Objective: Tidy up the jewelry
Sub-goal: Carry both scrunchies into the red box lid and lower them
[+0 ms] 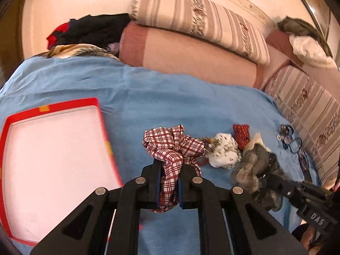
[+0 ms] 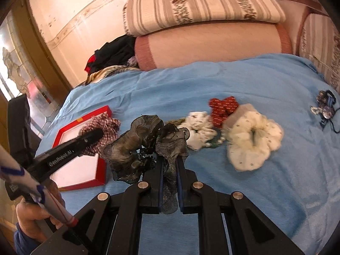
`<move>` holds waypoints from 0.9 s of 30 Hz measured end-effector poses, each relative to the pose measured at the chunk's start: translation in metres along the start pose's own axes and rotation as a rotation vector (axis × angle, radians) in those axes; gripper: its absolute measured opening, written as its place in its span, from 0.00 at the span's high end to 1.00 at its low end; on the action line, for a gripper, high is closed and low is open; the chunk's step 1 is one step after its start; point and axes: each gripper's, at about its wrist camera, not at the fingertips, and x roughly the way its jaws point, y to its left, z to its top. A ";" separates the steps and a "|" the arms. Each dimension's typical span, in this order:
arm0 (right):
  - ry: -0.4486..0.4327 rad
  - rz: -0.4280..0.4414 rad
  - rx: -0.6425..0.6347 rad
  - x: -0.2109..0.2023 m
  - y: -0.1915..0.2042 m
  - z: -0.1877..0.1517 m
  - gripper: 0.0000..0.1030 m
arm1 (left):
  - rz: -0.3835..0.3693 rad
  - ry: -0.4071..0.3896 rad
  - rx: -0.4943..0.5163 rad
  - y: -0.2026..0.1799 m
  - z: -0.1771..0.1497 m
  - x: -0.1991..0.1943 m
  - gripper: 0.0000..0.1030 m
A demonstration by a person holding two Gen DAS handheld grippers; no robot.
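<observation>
Bare blue bedsheet (image 1: 159, 97) stretches to the striped cushions (image 2: 201, 4). Left hand-held gripper (image 1: 169, 178), angled downward, pinches a red-checked fabric scrunchie (image 1: 172, 146) beside the red-rimmed shallow box (image 1: 51, 159); right hand-held gripper (image 2: 170, 167) pinches a grey gauzy scrunchie (image 2: 144, 144).

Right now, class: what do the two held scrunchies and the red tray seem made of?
Plaid scrunchie: soft woven cloth, matte, printed checks, limp folds.
Grey scrunchie: sheer, slightly shiny gauze, light showing through its ruffles.
Red tray: stiff card or plastic, unclear; straight rim, smooth white floor.
</observation>
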 end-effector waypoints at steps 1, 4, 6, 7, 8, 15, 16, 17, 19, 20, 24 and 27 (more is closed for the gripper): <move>0.005 0.006 -0.002 0.002 0.004 0.002 0.89 | 0.006 -0.008 -0.014 0.007 0.002 -0.004 0.89; 0.016 0.034 -0.020 0.010 0.023 0.010 0.89 | 0.026 -0.029 -0.067 0.031 0.007 -0.013 0.89; 0.018 0.050 -0.034 0.015 0.035 0.014 0.89 | 0.044 -0.042 -0.111 0.053 0.011 -0.021 0.89; 0.022 0.061 -0.042 0.019 0.043 0.018 0.89 | 0.052 -0.049 -0.132 0.064 0.012 -0.025 0.89; 0.028 0.076 -0.047 0.023 0.051 0.021 0.89 | 0.060 -0.054 -0.152 0.075 0.013 -0.028 0.89; 0.061 0.120 -0.111 0.058 0.108 0.038 0.89 | 0.157 -0.063 -0.278 0.147 0.017 -0.039 0.89; 0.068 0.131 -0.115 0.066 0.116 0.041 0.89 | 0.168 -0.063 -0.285 0.153 0.018 -0.039 0.89; 0.076 0.137 -0.123 0.074 0.124 0.044 0.89 | 0.189 -0.063 -0.298 0.163 0.018 -0.040 0.89; 0.092 0.149 -0.128 0.088 0.136 0.050 0.89 | 0.218 -0.062 -0.332 0.184 0.017 -0.040 0.89; 0.099 0.157 -0.131 0.095 0.143 0.053 0.89 | 0.224 -0.060 -0.341 0.191 0.017 -0.040 0.89; 0.126 0.171 -0.157 0.124 0.171 0.061 0.89 | 0.269 -0.046 -0.391 0.224 0.014 -0.034 0.89; 0.147 0.177 -0.174 0.145 0.188 0.065 0.89 | 0.285 -0.041 -0.417 0.240 0.013 -0.030 0.89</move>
